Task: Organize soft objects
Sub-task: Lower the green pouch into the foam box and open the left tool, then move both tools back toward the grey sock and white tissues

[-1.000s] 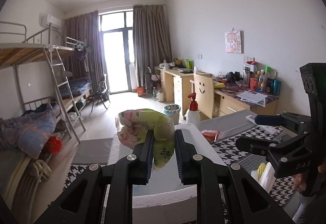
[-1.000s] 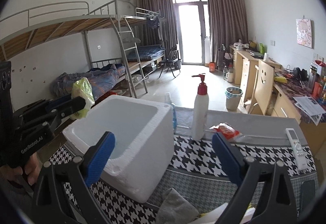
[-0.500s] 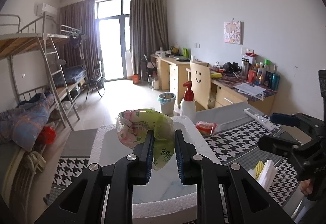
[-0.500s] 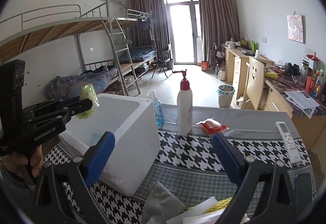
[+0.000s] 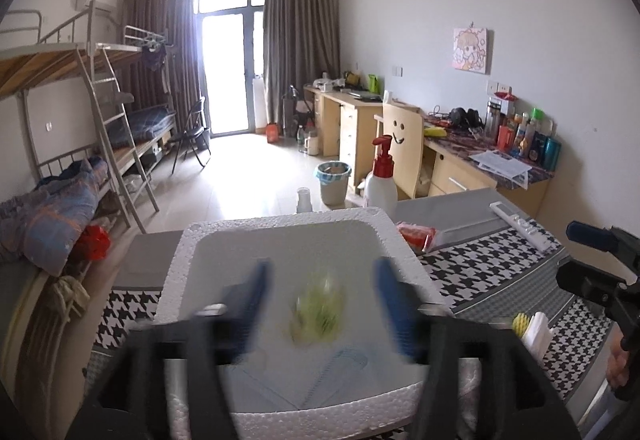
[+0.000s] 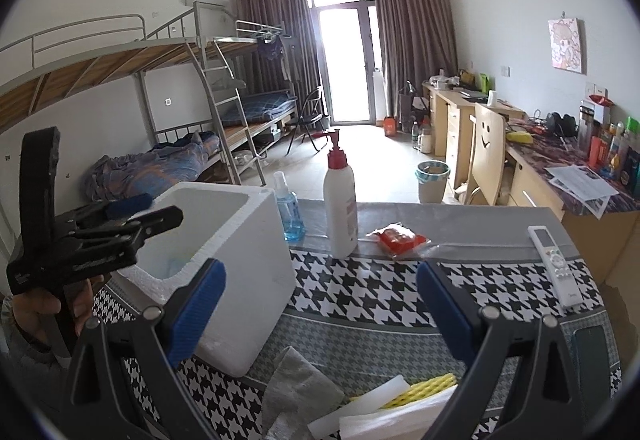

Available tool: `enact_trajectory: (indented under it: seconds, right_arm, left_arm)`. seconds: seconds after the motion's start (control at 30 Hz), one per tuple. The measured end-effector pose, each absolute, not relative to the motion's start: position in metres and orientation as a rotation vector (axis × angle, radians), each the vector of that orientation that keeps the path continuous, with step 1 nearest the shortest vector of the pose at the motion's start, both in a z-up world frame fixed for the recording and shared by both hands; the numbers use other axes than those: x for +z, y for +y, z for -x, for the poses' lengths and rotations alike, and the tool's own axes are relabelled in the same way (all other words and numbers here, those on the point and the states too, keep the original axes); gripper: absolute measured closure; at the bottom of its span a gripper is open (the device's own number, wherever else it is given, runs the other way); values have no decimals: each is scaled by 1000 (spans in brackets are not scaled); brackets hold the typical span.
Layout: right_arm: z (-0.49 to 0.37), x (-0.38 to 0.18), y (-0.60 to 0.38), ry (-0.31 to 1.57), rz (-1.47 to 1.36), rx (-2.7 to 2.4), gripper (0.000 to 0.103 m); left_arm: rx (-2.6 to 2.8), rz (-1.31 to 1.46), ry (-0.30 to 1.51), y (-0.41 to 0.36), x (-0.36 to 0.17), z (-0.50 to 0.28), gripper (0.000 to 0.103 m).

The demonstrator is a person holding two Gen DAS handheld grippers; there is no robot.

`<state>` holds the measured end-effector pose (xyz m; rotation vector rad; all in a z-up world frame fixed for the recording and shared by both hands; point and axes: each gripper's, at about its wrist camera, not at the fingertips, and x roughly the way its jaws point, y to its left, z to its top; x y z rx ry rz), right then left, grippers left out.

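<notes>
My left gripper (image 5: 322, 300) is open over the white foam box (image 5: 184, 264), its blue pads blurred by motion. A green and pink soft bag (image 5: 318, 314), also blurred, is free between the jaws inside the box. The left gripper also shows in the right wrist view (image 6: 140, 214), above the foam box (image 6: 256, 260). My right gripper (image 6: 320, 316) is open and empty above the houndstooth table (image 6: 380, 296). Below it lie a grey cloth (image 6: 298, 386), white foam pieces (image 6: 360, 408) and a yellow foam net (image 6: 420, 388).
A white pump bottle (image 6: 340, 208), a blue spray bottle (image 6: 288, 214), a red packet (image 6: 400, 238) and a remote (image 6: 554, 264) stand or lie on the table. Desks and a chair are to the right, bunk beds to the left.
My left gripper has opened and let go of the green and pink bag, which now drops into the foam box. The right gripper stays open and has shifted slightly right.
</notes>
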<state>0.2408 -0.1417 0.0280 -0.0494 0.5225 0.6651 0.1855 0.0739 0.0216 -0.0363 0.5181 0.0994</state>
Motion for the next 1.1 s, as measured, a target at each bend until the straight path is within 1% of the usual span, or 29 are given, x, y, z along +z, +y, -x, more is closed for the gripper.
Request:
enact_trajectory:
  seconds: [0.03, 0.07, 0.17, 0.27, 0.37, 1.1]
  right_arm:
    - [-240, 28, -143, 522, 49, 664, 5]
    - [-240, 28, -142, 522, 49, 665, 5]
    - [-240, 29, -143, 522, 49, 665, 5]
    - [-239, 29, -144, 520, 48, 667, 5]
    - [-236, 30, -148, 512, 50, 667, 5]
    - [-211, 36, -175, 468, 46, 660, 5]
  left_arm:
    - [104, 35, 507, 73, 22, -184, 16]
    - [113, 29, 497, 72, 23, -182, 12]
    - [111, 24, 485, 68, 26, -179, 10]
    - [123, 16, 461, 65, 30, -174, 3]
    - [129, 12, 441, 62, 33, -169, 1]
    - [80, 0, 376, 28, 43, -131, 1]
